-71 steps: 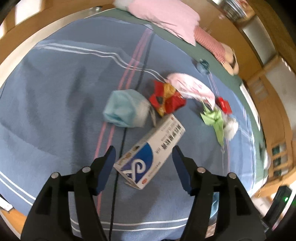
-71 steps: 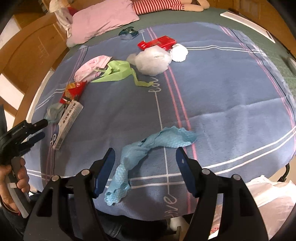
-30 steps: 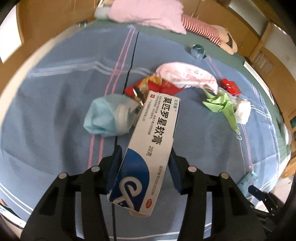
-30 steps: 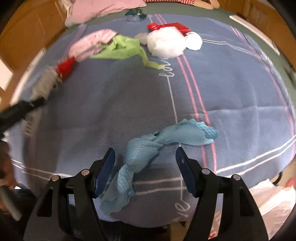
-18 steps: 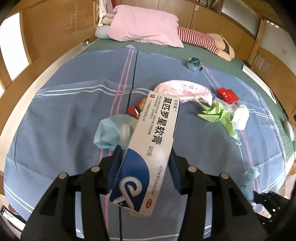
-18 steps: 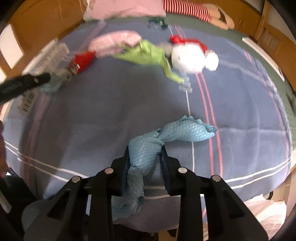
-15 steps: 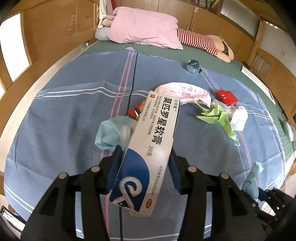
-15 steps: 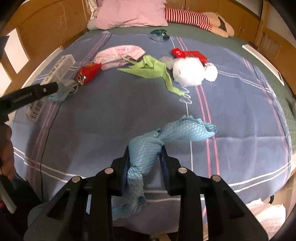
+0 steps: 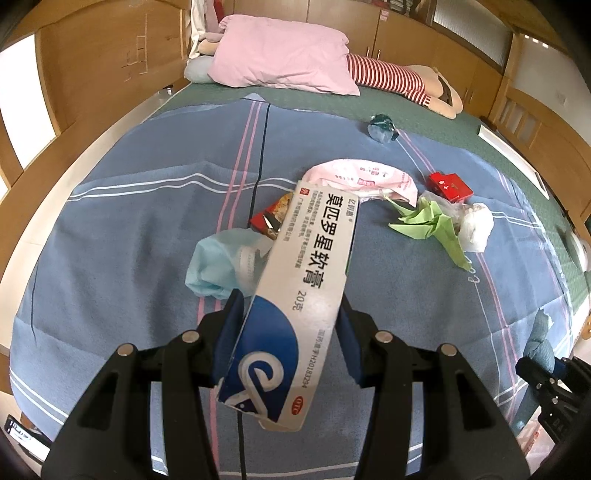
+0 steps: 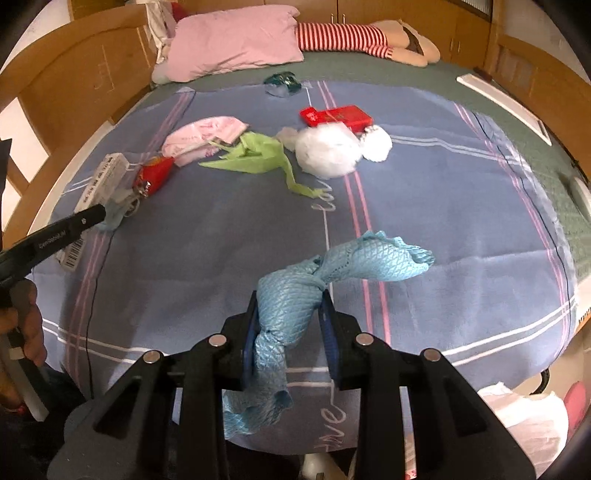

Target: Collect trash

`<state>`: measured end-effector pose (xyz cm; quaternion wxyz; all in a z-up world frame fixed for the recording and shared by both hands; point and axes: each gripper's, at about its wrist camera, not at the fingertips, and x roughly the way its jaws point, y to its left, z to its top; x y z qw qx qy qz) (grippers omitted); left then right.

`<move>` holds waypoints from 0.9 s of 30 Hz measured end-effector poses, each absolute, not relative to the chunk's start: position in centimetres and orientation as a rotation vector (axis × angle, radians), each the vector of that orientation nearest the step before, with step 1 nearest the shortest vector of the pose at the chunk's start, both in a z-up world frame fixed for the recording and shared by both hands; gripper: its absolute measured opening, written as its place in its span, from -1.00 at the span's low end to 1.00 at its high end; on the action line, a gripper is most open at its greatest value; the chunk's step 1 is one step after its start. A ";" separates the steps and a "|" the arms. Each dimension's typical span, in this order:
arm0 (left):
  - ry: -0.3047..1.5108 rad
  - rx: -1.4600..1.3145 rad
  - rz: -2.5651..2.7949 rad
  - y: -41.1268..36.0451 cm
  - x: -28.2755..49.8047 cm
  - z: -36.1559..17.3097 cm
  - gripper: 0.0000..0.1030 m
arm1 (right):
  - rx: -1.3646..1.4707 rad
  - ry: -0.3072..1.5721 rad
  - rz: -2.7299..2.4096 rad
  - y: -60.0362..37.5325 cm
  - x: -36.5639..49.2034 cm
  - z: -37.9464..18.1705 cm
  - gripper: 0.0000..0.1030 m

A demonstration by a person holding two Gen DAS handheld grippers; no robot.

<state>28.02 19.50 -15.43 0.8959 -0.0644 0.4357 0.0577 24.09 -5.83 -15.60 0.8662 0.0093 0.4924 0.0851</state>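
My left gripper [image 9: 291,325] is shut on a white and blue medicine box [image 9: 299,295] and holds it above the blue blanket [image 9: 122,229]. My right gripper [image 10: 290,317] is shut on a twisted light blue cloth [image 10: 332,269], lifted off the blanket. On the bed lie a blue face mask [image 9: 218,262], a red snack wrapper [image 9: 267,219], a pink packet [image 9: 362,177], green paper [image 9: 428,225], a white plastic wad [image 10: 328,149], a red box [image 10: 336,116] and a teal wrapper [image 10: 282,83].
A pink pillow [image 10: 236,40] and a striped doll [image 10: 351,35] lie at the head of the bed. Wooden bed rails [image 10: 74,81] run along the sides. A white plastic bag [image 10: 517,413] sits below the bed's near right corner.
Both grippers closed: the left took the medicine box and lifted it off the blanket, the right took the blue cloth and raised it. Both views have pulled back and up.
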 end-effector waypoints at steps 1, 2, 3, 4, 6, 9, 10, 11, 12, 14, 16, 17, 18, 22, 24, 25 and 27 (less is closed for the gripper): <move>0.902 -0.131 0.118 19.5 28.0 -15.5 -0.04 | 0.027 1.030 0.184 -6.0 23.9 -15.5 -0.40; 0.901 -0.129 0.117 19.5 28.0 -15.4 -0.04 | 0.034 1.020 0.193 -6.3 23.7 -15.2 -0.40; 0.900 -0.127 0.115 19.5 27.9 -15.4 -0.04 | 0.039 0.994 0.203 -7.0 23.4 -14.4 -0.40; 0.897 -0.123 0.113 19.5 27.8 -15.4 -0.04 | 0.042 0.963 0.209 -7.8 22.9 -13.3 -0.40; 0.891 -0.116 0.105 19.4 27.7 -15.3 -0.04 | 0.051 0.903 0.218 -9.7 21.9 -11.0 -0.40; 0.887 -0.114 0.079 18.9 27.6 -15.0 -0.04 | 0.053 0.835 0.229 -12.8 19.4 -7.8 -0.39; 0.881 -0.114 0.052 18.4 27.5 -14.8 -0.04 | 0.047 0.830 0.229 -13.7 18.6 -7.2 -0.39; 0.876 -0.113 0.029 18.0 27.3 -14.6 -0.04 | 0.036 0.832 0.226 -14.6 17.7 -6.8 -0.39; 0.868 -0.114 -0.010 17.4 27.0 -14.2 -0.04 | 0.016 0.844 0.219 -15.6 16.4 -6.7 -0.39; 0.857 -0.132 -0.105 16.1 26.3 -13.4 -0.04 | -0.018 0.875 0.207 -16.9 14.6 -7.2 -0.39; 0.845 -0.173 -0.197 14.7 25.3 -12.6 -0.04 | -0.030 0.948 0.201 -18.4 12.7 -9.3 -0.39; 0.841 -0.186 -0.238 13.7 24.7 -12.2 -0.04 | -0.019 1.003 0.203 -18.9 12.1 -11.0 -0.39; 0.842 -0.192 -0.286 12.2 23.9 -11.9 -0.04 | -0.004 1.055 0.196 -19.3 11.9 -12.5 -0.39; 0.865 -0.197 -0.435 7.3 21.6 -11.8 -0.04 | 0.017 1.302 0.121 -20.5 11.0 -18.7 -0.01; 0.897 -0.204 -0.494 5.3 20.7 -12.2 -0.04 | 0.035 1.308 0.094 -21.4 10.6 -18.9 0.07; 0.913 -0.198 -0.521 4.3 20.3 -12.4 -0.04 | 0.072 1.263 0.092 -22.2 10.5 -17.9 0.07; 0.932 -0.172 -0.562 2.7 19.7 -12.8 -0.04 | 0.190 1.120 0.074 -24.6 10.2 -14.9 0.08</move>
